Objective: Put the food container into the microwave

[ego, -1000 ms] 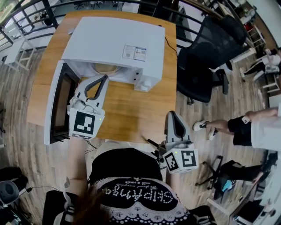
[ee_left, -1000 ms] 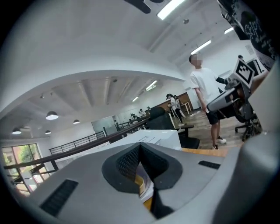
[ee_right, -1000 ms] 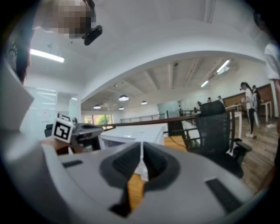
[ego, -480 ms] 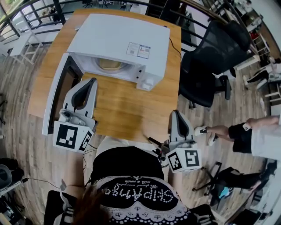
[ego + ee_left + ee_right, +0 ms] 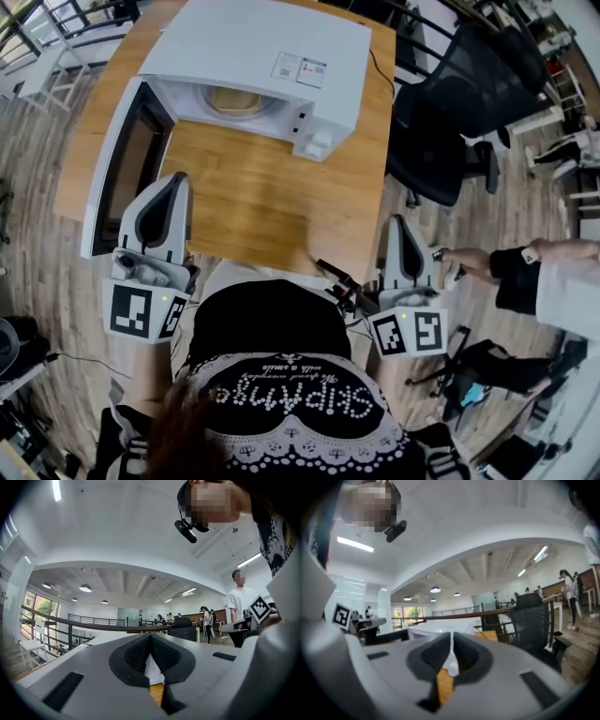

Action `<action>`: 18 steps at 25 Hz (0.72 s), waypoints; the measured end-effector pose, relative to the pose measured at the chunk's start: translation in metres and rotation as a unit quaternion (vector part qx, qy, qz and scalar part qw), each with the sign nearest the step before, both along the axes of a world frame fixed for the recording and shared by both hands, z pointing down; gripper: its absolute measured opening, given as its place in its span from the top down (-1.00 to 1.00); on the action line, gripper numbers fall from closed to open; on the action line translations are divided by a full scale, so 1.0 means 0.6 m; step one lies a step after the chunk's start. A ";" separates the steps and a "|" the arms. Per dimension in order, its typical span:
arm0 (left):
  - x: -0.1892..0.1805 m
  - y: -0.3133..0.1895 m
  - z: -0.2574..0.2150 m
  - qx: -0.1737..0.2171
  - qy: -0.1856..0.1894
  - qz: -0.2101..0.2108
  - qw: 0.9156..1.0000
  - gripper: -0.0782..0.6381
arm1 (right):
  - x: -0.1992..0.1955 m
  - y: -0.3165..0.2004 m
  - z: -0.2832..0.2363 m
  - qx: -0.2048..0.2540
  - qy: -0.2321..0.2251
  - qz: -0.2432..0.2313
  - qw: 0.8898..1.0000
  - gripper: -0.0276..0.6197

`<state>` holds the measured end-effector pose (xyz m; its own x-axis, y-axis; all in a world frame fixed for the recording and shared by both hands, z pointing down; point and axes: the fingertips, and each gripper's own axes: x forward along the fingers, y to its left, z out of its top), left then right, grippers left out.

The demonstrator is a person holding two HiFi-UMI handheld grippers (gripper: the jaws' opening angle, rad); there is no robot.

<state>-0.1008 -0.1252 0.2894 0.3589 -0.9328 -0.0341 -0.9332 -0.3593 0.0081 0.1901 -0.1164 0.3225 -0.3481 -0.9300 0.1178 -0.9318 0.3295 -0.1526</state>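
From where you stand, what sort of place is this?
Probably an open-plan office, perhaps on an upper floor. A black mesh office chair stands beside a wooden table with a white microwave, and a long railing borders the floor.

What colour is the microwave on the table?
White: the microwave shows best in the head view.

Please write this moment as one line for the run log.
food container: inside microwave | door: open | left gripper: shut, empty | right gripper: shut, empty
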 end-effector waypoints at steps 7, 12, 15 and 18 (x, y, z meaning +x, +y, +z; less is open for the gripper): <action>0.024 0.026 0.009 0.007 -0.031 -0.002 1.000 0.70 | 0.005 0.006 0.003 -0.007 0.011 -0.005 1.000 0.80; 0.035 0.043 0.035 -0.021 -0.019 -0.001 1.000 0.70 | 0.003 0.015 0.013 -0.018 0.012 -0.012 1.000 0.80; 0.032 0.049 0.049 -0.037 -0.018 -0.007 0.999 0.70 | 0.003 0.019 0.018 -0.022 0.014 -0.014 1.000 0.80; 0.030 0.047 0.041 -0.023 -0.017 -0.012 1.000 0.70 | 0.007 0.021 0.022 -0.025 0.020 -0.015 0.999 0.80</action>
<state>-0.0829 -0.0967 0.3141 0.3359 -0.9416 0.0214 -0.9418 -0.3361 -0.0068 0.1941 -0.1038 0.3357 -0.3708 -0.9115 0.1782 -0.9268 0.3510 -0.1334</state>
